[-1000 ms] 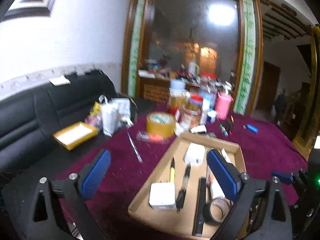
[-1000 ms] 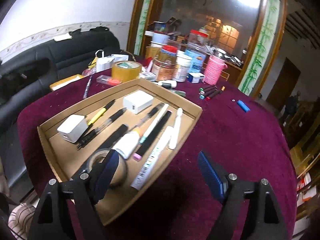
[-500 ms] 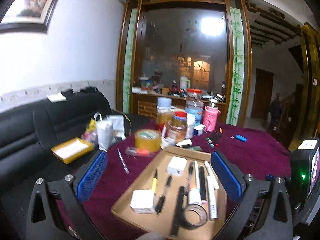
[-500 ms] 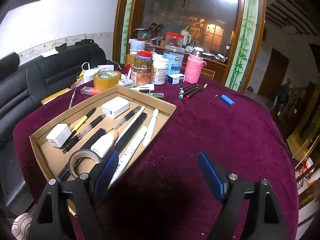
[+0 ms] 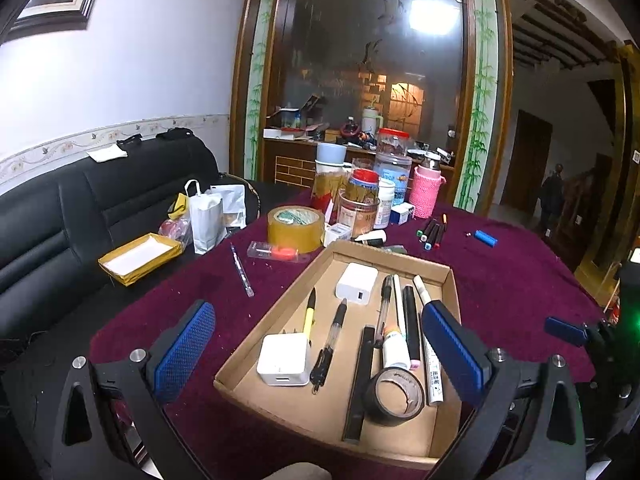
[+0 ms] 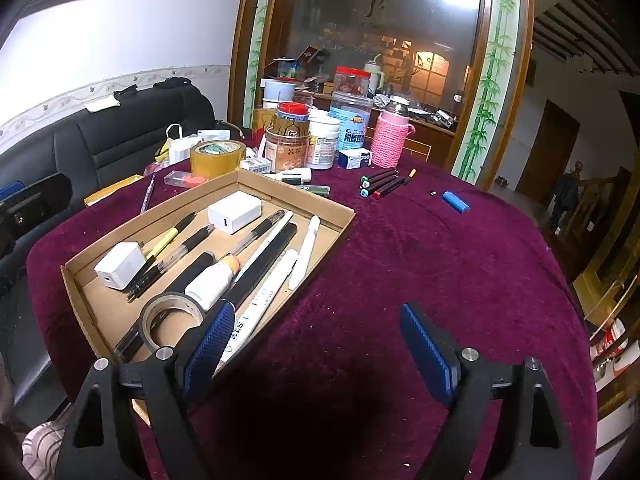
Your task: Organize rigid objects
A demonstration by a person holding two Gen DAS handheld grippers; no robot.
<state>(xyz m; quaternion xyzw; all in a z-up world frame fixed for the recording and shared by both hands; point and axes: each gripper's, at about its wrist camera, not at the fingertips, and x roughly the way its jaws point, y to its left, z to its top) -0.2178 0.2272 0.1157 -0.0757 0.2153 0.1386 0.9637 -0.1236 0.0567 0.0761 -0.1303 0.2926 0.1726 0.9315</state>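
**Pick the next stray item and bring it to the tray**

Both tools are released and hold nothing: the left gripper hangs with its jaws spread over the near end of the tray, and the right gripper hovers with jaws apart over bare cloth, the tray's long edge just under its left finger.

The tray already holds two chargers, several pens, a glue bottle and a tape roll. What looks left to gather lies ahead of the grippers: the markers and the blue lighter far ahead of the right gripper, and a loose pen ahead and left of the left one.

My advice: send the right gripper forward to the markers and take one at a time, jaws across the barrel near its middle. Come down flat so the fingers do not snag the pile of the cloth. The left gripper suits the loose pen; keep it clear of the tray wall on the way.
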